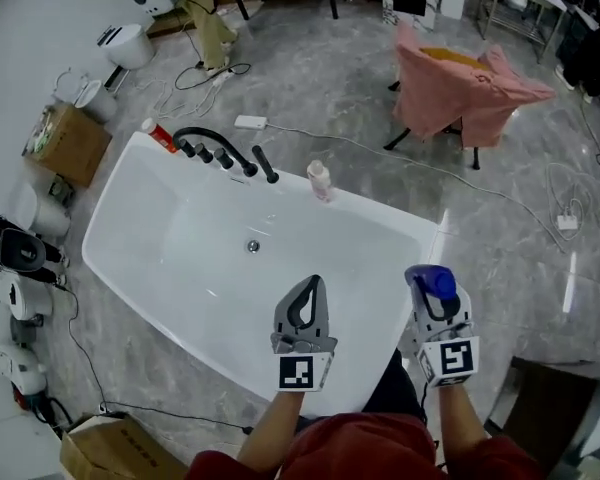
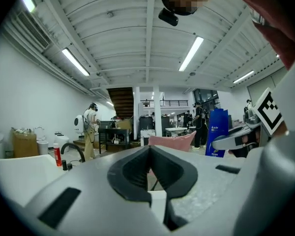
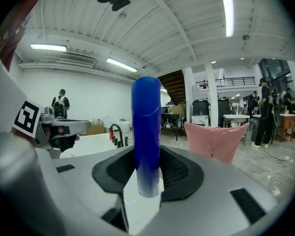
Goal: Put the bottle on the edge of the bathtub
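Head view: one bathtub (image 1: pixel 170 238); one blue bottle (image 1: pixel 438 281) in right tongs (image 1: pixel 432 301).

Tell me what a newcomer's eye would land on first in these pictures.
The large white freestanding bathtub fills the middle of the head view, on a grey marbled floor. Next comes the tall blue plastic bottle, upright between the jaws of the right gripper by the tub's right-hand rim, beside the empty, shut left gripper. At the upper right, a pink cloth draped over a chair stands out.
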`<state>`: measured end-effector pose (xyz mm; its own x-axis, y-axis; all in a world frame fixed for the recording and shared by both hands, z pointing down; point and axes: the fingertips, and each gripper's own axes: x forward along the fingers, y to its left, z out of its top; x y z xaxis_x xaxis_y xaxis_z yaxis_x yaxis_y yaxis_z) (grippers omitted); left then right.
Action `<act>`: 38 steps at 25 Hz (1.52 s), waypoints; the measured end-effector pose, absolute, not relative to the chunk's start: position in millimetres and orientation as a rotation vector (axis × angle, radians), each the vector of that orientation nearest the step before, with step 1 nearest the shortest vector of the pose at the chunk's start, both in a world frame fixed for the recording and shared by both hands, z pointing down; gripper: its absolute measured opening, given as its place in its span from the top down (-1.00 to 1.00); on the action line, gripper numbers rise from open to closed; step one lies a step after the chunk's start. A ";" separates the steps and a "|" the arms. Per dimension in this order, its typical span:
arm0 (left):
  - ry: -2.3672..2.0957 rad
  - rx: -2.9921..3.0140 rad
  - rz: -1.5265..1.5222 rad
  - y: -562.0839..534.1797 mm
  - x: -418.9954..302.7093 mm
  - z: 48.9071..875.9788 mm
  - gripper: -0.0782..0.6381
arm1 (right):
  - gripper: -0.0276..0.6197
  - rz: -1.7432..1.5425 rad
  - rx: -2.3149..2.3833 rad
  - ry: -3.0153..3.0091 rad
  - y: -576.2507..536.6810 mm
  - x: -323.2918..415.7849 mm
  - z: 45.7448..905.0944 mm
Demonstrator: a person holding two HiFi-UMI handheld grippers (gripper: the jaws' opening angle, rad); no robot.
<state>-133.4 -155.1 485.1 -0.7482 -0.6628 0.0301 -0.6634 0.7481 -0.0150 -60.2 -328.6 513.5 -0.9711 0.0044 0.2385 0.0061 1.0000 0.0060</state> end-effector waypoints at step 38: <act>-2.693 0.800 0.092 -199.1 -208.6 735.4 0.77 | 0.46 0.031 -0.262 -2.606 -344.2 -218.8 820.8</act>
<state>-208.6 -199.1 735.4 -0.7882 -0.5198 0.3293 -0.5412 0.8403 0.0311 -218.8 -344.2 820.8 -0.8482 0.1915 0.4938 0.1796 0.9811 -0.0719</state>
